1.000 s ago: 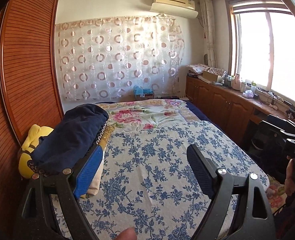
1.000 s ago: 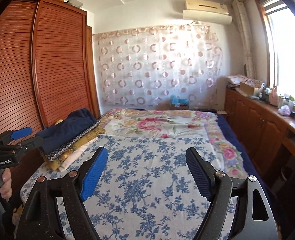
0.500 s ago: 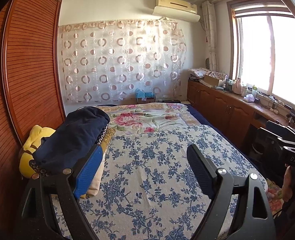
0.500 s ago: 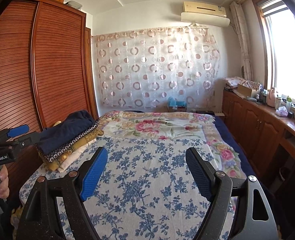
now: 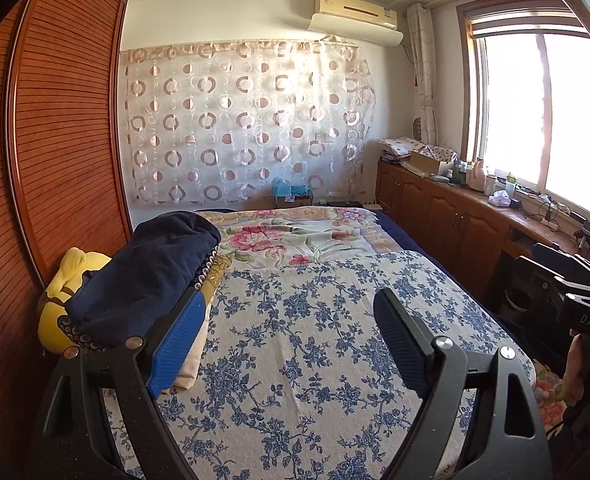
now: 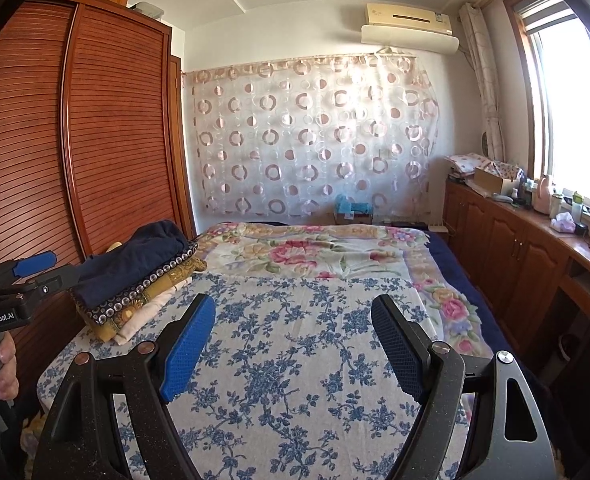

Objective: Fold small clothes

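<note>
Hanging over the near end of the bed, the left gripper (image 5: 289,338) has its two fingers spread wide apart with nothing between them; only the blue-flowered bedspread (image 5: 295,344) shows through the gap. The right gripper (image 6: 293,344) is the same, its fingers wide apart and empty above that bedspread. Each gripper also shows at the edge of the other's view, with a hand (image 6: 1,364) wrapped round the left one's grip.

Just beside the left gripper's blue finger pad (image 5: 177,346), on the left side of the bed, lies a pile of folded clothes (image 6: 135,280): a dark navy piece (image 5: 147,276) on top, a dark patterned layer and a mustard one under it, and a cream one at the bottom. A yellow soft toy (image 5: 65,300) sits behind the pile, against the brown slatted wardrobe (image 6: 107,128).

Further up the bed lies a quilt with pink flowers (image 6: 303,252). Beyond it a sheer curtain with ring patterns (image 5: 247,124) covers the far wall, with an air conditioner (image 5: 355,14) above. On the right, low wooden cabinets (image 6: 511,248) with cluttered tops run beneath a bright window (image 5: 543,116).
</note>
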### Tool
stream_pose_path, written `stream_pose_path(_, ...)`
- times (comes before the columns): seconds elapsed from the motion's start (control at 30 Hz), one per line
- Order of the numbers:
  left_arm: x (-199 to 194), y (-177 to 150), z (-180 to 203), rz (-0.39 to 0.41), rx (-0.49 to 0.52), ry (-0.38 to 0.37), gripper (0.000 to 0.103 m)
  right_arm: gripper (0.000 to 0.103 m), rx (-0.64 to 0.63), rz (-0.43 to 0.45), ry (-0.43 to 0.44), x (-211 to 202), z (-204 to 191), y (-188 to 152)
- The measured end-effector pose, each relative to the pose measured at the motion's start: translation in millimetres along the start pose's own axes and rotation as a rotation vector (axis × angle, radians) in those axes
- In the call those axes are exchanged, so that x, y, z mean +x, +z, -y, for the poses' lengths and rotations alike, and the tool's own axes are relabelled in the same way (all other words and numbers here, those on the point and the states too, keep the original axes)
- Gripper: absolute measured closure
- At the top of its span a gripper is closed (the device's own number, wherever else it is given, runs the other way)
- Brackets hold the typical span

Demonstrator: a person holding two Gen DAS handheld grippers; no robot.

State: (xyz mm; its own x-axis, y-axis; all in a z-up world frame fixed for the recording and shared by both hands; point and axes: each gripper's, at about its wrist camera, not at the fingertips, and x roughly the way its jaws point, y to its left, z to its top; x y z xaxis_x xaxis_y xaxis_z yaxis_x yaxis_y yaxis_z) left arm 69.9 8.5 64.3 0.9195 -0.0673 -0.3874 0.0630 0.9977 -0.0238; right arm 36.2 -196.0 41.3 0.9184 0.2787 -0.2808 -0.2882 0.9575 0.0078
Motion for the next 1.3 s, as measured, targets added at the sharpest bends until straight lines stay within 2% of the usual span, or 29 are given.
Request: stream_pose_path(1.3, -1.8, -1.7, 2.6, 0.009, -0.002, 0.007, 0.017, 0.021, 0.001, 0.004, 0.007, 1.7, 4.7, -2.7)
